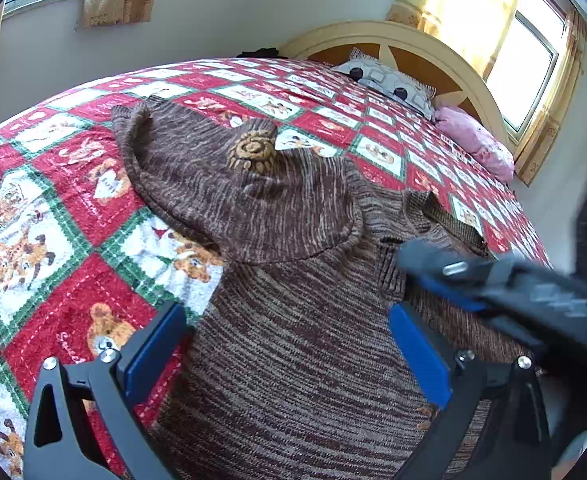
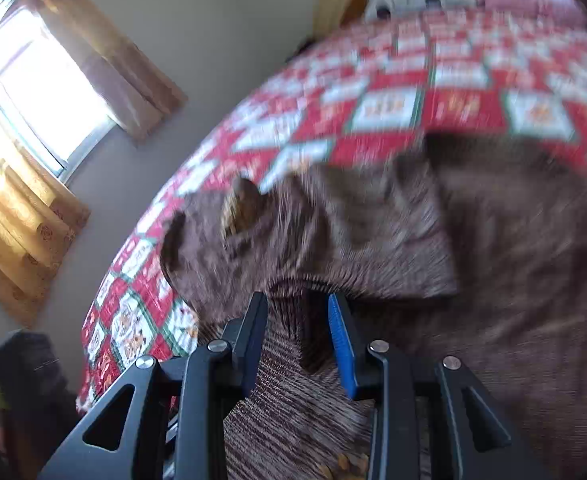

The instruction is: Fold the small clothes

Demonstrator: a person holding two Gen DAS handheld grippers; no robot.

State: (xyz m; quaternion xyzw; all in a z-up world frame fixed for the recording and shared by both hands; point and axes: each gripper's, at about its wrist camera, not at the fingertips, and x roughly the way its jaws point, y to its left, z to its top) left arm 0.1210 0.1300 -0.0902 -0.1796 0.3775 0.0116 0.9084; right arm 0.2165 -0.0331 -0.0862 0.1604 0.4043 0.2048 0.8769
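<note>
**Mia:** Two grippers were over one brown sweater (image 1: 293, 320). Where was the sweater?

**Ben:** It lay on the bed, on the red quilt (image 1: 53, 184) with the bears. The pillows (image 1: 393, 80) were far past the sweater, at the head of the bed. The hood (image 1: 245, 184) with the little round ear (image 1: 253, 150) lay folded back over the sweater's body, on the pillow side.

**Mia:** What did the left gripper (image 1: 289, 344) do?

**Ben:** It was wide open. It held nothing. The sweater's body lay right under it, between its blue pads (image 1: 155, 350).

**Mia:** And the right gripper (image 2: 297, 340)?

**Ben:** It was only partly open, a narrow gap. A raised bit of the sweater sat in the gap. The picture was blurry, so I could not tell if the pads touched it. I think it was loose.

**Mia:** Which way did the sweater run?

**Ben:** Its long way ran from the grippers toward the hood. The right gripper was nearer to the hood's edge. In the left view it reached in over the sweater's right side. I guess the next fold needs that side.
</note>
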